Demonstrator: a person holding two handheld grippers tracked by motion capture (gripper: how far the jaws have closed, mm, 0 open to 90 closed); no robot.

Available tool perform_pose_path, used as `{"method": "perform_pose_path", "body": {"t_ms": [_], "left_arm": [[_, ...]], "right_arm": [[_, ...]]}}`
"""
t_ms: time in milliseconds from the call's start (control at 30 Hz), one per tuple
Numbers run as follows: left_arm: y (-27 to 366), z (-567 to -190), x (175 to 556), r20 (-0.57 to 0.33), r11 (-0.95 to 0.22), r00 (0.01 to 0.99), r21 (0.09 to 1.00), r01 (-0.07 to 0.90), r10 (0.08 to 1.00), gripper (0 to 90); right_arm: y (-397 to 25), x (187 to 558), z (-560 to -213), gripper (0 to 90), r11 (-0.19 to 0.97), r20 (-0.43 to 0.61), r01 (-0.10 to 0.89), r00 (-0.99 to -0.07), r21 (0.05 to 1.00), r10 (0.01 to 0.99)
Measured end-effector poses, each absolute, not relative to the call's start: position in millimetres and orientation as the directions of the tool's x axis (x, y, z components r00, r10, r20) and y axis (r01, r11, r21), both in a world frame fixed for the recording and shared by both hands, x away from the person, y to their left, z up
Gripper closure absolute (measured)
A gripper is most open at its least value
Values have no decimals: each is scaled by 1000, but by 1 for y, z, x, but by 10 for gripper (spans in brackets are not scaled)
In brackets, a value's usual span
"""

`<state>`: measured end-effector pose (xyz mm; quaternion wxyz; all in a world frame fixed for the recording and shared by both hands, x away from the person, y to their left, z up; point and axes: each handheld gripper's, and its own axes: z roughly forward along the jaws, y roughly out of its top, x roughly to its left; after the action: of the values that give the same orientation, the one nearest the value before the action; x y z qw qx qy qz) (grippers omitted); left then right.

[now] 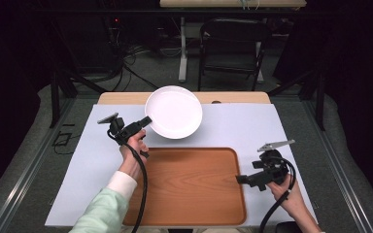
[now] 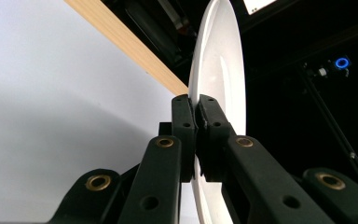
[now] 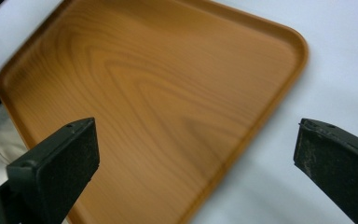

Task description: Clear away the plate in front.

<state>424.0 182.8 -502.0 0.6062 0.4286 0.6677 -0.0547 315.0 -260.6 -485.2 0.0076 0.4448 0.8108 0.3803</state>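
The left tool (image 1: pixel 145 121) pinches the white plate (image 1: pixel 174 111) by its rim at nine o'clock, the wooden tray (image 1: pixel 189 187) lying toward five o'clock, where the right tool (image 1: pixel 241 179) waits agape.

Right tongs (image 3: pixel 196 163) spread wide, wooden tray (image 3: pixel 168 93) beneath, white table cover (image 3: pixel 335 60) beside it

Plate (image 1: pixel 173 111): plain white, glossy, no pattern. Tray (image 1: pixel 189 187): orange-brown with a wood-grain pattern of curved darker lines. Worktop (image 1: pixel 85 170): covered by a pale, uniform bluish-white sheet; a light wood strip shows along the far edge. Left gripper (image 1: pixel 147 120) and right gripper (image 1: pixel 241 179): black bodies, black cables, grey top plates; brass-coloured pins at the joints. Sleeve (image 1: pixel 104 211) at near left: pale green with a white cuff.
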Motion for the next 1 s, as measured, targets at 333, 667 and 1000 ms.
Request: {"method": "perform_pose_path", "body": {"t_ms": [333,667,1000], "left_arm": [[168,-498,412,-856,570,174,463,678,487,870],[164,-486,395,-838,501,267,508,700,477,870],[165,-494,376,-814,431,336,547,718,473,861]], "right_arm": [[-215,381,-491,0,286,416,747,-597,600,686],[-191,413,-484,128,201,450,724,-595,660,666],[-192,413,-480,452,115,469,715,-562,690,681]]}}
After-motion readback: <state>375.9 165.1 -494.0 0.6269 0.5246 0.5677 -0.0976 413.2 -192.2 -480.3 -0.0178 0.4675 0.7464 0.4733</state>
